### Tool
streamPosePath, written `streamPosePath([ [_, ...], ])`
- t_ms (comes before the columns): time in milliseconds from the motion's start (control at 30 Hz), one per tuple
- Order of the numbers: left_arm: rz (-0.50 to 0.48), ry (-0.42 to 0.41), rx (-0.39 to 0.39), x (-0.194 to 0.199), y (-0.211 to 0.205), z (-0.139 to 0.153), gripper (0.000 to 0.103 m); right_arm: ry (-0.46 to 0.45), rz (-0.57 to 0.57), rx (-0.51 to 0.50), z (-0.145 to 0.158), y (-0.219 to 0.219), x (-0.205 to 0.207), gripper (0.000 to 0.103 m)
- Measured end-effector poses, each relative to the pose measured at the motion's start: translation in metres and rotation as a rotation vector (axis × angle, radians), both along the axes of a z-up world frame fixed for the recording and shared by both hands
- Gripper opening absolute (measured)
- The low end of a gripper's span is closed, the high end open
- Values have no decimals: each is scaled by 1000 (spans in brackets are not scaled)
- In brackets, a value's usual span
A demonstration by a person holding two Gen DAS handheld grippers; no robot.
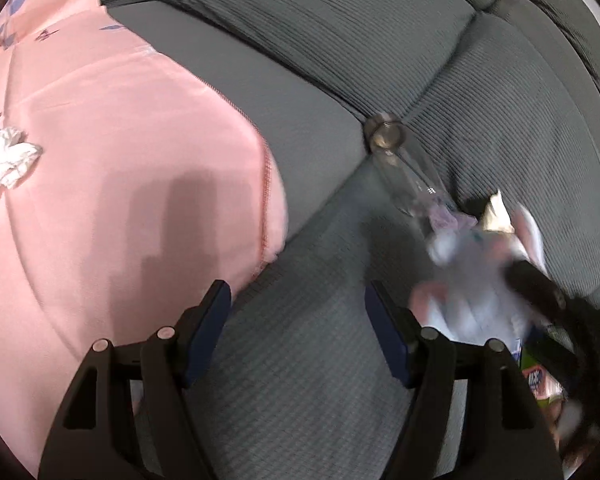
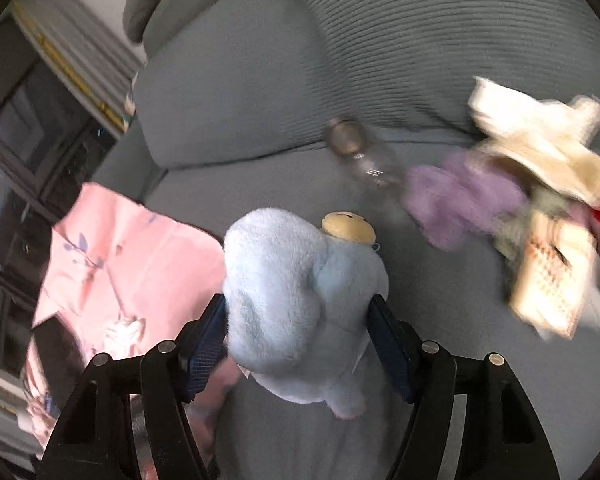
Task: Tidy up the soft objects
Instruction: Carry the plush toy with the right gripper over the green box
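The pale blue plush toy (image 2: 300,304) sits between the fingers of the right gripper (image 2: 298,344), both pads pressing into its fur, so it is gripped and held above the grey sofa (image 2: 228,92) seat. A round yellow piece (image 2: 348,227) shows at the toy's top. To its right on the seat lies a clear bottle (image 2: 364,156) beside a purple fuzzy cloth (image 2: 460,200) and a blurred heap of cream fabric (image 2: 540,148). A pink blanket (image 2: 120,256) with a blue leaf print lies to the left.

The left gripper (image 1: 298,336) hangs over the seat with its fingers apart and nothing between them. A crumpled white cloth (image 1: 4,160) rests on the pink blanket there.
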State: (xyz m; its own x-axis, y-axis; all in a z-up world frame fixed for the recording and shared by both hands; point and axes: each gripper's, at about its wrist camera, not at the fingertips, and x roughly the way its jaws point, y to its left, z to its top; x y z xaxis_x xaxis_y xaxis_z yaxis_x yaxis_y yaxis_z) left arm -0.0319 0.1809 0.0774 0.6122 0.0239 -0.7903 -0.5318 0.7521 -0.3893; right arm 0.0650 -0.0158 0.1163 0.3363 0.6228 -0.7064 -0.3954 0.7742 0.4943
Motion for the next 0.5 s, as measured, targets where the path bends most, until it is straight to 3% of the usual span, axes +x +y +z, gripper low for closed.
streamPosePath([
  [167, -83, -10, 52, 6, -28, 7, 69, 35, -109, 30, -13, -71, -36, 71],
  [367, -259, -4, 99, 17, -78, 6, 71, 113, -178, 71, -36, -112, -50, 72],
  [500, -370, -21, 91, 24, -108, -1, 84, 158, -229, 45, -49, -129, -50, 74],
])
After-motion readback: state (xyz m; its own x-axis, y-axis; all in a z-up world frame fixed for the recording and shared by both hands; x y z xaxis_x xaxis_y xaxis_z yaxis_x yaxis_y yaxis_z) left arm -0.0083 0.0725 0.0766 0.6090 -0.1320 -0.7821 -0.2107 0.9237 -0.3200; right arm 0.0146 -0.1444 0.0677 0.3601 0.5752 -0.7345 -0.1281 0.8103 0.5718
